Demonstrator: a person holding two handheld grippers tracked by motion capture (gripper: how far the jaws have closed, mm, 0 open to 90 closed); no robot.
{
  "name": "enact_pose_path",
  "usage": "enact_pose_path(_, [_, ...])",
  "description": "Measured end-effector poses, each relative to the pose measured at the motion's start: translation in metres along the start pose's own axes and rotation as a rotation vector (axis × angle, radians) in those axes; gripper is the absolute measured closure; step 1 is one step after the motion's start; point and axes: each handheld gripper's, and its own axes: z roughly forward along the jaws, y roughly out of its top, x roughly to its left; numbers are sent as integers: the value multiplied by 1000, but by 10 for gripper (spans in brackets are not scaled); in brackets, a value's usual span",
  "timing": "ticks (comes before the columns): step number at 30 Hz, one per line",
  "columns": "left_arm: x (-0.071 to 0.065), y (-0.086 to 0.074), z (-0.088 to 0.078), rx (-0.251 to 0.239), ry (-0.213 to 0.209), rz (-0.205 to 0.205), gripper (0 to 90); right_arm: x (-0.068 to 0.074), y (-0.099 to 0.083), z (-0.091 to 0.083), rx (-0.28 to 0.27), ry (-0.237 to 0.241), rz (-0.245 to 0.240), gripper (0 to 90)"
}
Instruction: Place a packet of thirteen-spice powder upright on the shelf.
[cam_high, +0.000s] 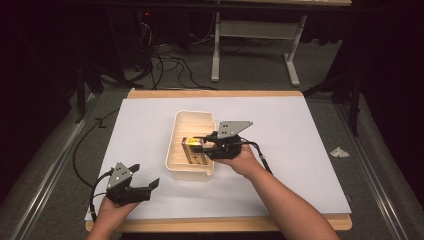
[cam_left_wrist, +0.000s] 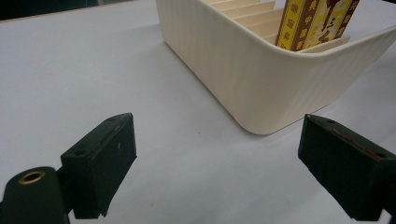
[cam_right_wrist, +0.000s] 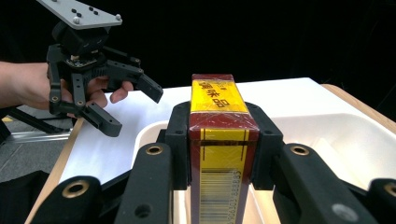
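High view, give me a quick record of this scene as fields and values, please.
surface: white sheet on a wooden table
container: cream slotted bin, near the centre
held item: yellow and dark red box
right gripper: jaws shut on the box, over the bin
left gripper: jaws open, holding nothing, near the table's front left
floor: cables, crumpled paper

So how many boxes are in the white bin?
1. The red and yellow box sits inside the ribbed cream bin, clamped by the right gripper. More could hide behind the bin's walls, but none shows.
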Motion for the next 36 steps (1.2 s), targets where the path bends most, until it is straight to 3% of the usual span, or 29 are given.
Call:
enact_pose_path(8, [-1,-1,0,1,0,0,122,2,2,2,-22,-1,-11,684])
enact_pose_path(14, [-1,-1,1,3,-1,1,122,-1,-5,2,-32,1,22,677])
enact_pose_path(21, [-1,-1,1,8,-3,1,122,2,-12,7,20,8,14,655])
enact_pose_path(36, [-1,-2,0,13,0,2,122,1,-26,7,49,-4,58,634])
